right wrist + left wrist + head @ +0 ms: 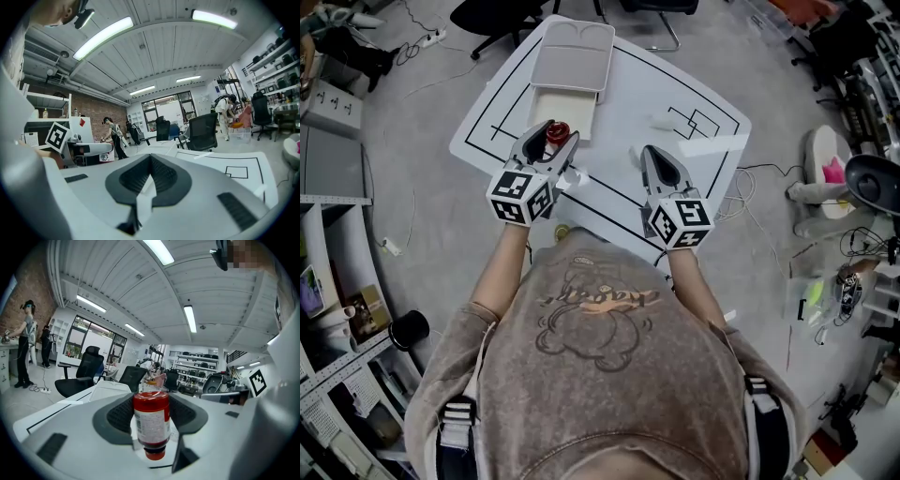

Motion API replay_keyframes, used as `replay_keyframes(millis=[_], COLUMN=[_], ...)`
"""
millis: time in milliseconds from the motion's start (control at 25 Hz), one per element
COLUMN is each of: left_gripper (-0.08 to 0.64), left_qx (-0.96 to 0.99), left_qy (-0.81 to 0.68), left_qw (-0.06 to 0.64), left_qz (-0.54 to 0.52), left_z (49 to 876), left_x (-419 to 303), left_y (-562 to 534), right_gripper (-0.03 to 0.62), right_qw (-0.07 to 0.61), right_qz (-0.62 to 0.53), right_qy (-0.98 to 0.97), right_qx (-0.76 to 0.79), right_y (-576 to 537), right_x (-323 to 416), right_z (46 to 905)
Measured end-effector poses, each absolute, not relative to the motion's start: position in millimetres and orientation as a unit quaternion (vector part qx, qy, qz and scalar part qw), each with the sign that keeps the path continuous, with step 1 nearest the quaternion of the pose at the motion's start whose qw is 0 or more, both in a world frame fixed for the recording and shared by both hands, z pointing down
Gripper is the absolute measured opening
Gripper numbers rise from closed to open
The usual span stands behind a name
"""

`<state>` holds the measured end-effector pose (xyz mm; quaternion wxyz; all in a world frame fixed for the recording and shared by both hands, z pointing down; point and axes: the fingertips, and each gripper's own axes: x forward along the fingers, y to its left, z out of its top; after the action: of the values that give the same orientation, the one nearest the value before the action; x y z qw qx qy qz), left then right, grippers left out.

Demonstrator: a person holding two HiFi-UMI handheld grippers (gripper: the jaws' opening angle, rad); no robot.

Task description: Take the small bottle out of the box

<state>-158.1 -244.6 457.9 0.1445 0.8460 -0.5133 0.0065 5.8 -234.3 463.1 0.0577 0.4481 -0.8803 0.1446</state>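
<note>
The left gripper fingers grasp the small bottle; the right gripper fingers are clenched empty. The black-lined white desk lies beneath them, the box just ahead.

White tabletop, rounded corners, black lines printed across it. Open box sits toward the far corner, its pale lid folded back over the far edge. White strip lies by the right corner.
</note>
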Motion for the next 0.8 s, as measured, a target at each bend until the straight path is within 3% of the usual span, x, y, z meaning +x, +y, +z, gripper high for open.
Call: replay_keyframes(millis=[800], left_gripper=[0.229], left_qx=[0.842], left_qy=[-0.516], left_qw=[0.154], left_qz=[-0.022], left_z=[444], left_x=[-160], left_y=[-246], right_gripper=[-0.006], right_qw=[0.073], right_qz=[0.145], right_qy=[-0.88], right_qx=[0.447], right_y=[-230], right_x=[4], right_z=[471])
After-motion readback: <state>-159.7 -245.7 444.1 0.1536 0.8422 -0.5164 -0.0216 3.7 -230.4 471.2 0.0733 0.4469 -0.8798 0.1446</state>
